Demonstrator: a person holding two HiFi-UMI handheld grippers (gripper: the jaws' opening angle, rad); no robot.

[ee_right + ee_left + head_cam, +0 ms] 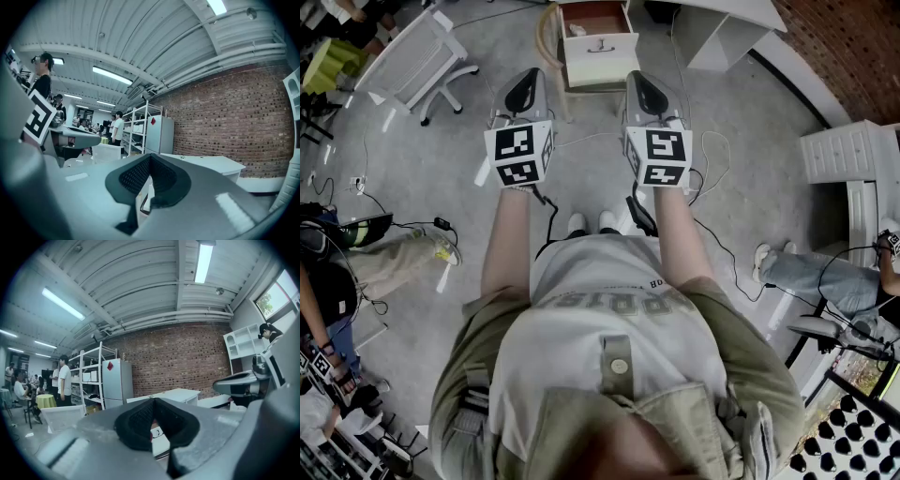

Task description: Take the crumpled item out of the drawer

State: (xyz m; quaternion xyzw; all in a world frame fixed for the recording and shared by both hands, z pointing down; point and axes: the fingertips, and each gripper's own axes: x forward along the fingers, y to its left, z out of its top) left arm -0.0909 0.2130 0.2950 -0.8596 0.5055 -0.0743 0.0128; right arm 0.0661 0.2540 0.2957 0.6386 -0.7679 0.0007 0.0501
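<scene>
A small white cabinet (pixel 598 56) stands on the floor ahead of me, its top drawer (pixel 592 17) pulled open on a reddish-brown inside. A small pale crumpled item (pixel 577 30) lies in the drawer's left part. My left gripper (pixel 529 75) and right gripper (pixel 639 75) are held side by side short of the cabinet, pointing at it, both shut with nothing held. In the left gripper view the shut jaws (pixel 152 402) frame the drawer front (pixel 158 433). In the right gripper view the gripper (pixel 150 158) is also shut and empty.
A white chair (pixel 420 58) stands at the far left and a white desk (pixel 727 28) at the far right. A white drawer unit (pixel 853 155) is on the right. Cables (pixel 727 248) trail over the floor. People sit at both sides, their legs (pixel 811 272) stretched out.
</scene>
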